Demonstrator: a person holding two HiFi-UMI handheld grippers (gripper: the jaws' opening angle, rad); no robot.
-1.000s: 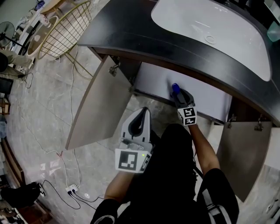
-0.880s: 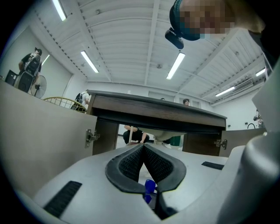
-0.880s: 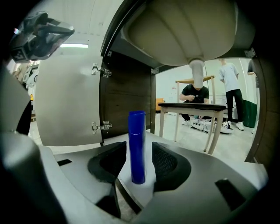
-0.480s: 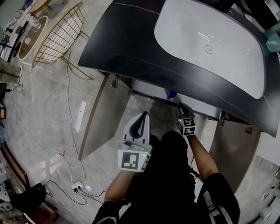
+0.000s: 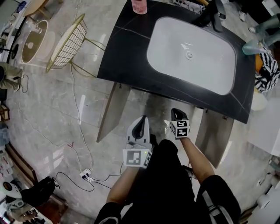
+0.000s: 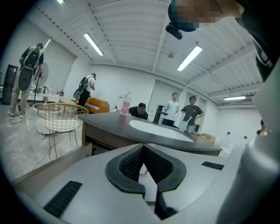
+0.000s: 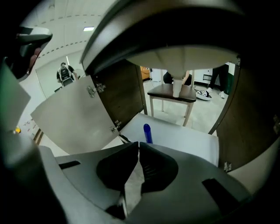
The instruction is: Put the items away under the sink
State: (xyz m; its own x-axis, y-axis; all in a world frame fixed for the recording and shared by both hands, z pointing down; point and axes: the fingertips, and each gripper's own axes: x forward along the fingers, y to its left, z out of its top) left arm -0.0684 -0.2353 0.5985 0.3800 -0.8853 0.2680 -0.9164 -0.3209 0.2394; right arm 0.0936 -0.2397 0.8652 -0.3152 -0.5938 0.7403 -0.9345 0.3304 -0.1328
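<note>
Head view: right hand-held gripper (image 5: 176, 114) withdrawn from blue bottle (image 7: 147, 132).

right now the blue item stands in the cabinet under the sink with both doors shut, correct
No: both doors are open, as the head view shows. The blue item does stand in the cabinet under the sink.

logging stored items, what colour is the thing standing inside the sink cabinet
Blue: a slim upright blue item, clearest in the right gripper view.

Blue bottle (image 7: 147, 132): base hidden behind right gripper (image 7: 138, 144).
Cabinet shelf (image 7: 188, 140): under countertop (image 5: 127, 57), unseen in head view.
Pink container (image 5: 139, 6): cropped by top edge.
</note>
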